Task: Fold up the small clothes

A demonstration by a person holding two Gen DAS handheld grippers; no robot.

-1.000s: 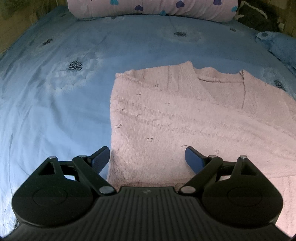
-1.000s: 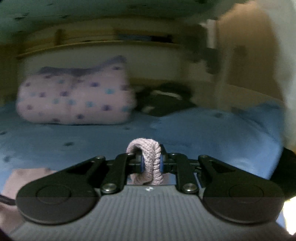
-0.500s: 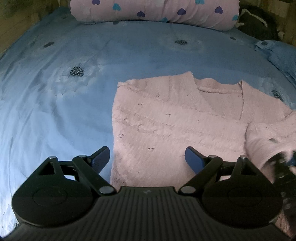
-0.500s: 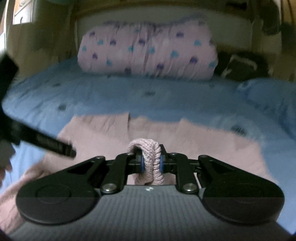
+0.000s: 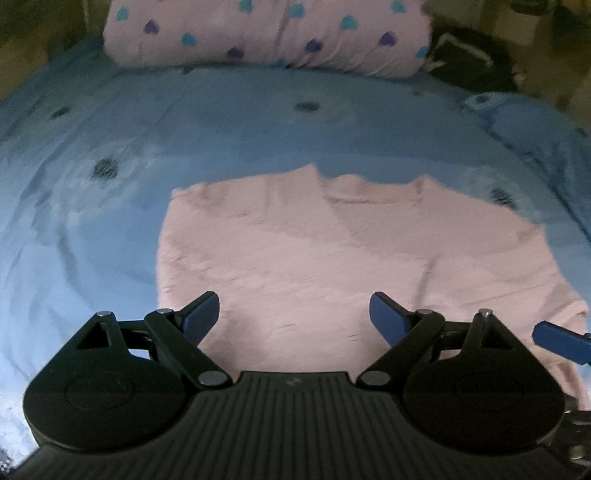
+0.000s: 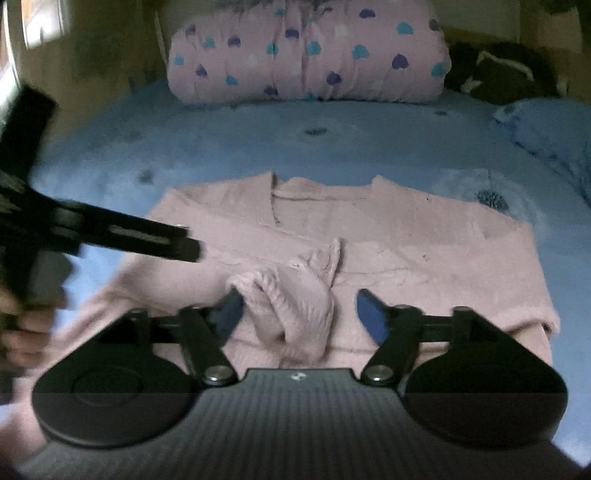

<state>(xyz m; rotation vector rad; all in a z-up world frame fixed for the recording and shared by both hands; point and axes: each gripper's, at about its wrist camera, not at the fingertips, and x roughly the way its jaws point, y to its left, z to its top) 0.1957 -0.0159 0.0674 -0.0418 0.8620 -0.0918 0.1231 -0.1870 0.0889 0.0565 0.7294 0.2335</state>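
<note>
On the blue bedsheet (image 5: 258, 122) lies one pink sweater (image 5: 295, 251), flat, neckline toward the one heart-print pillow (image 5: 266, 33), long axis running left to right. Left gripper (image 5: 293, 314): jaws wide, nothing between them. Only the right wrist view shows the sleeve cuff (image 6: 291, 306), bunched between the right gripper (image 6: 299, 314) jaws, which have just been opening; pads off it
</note>
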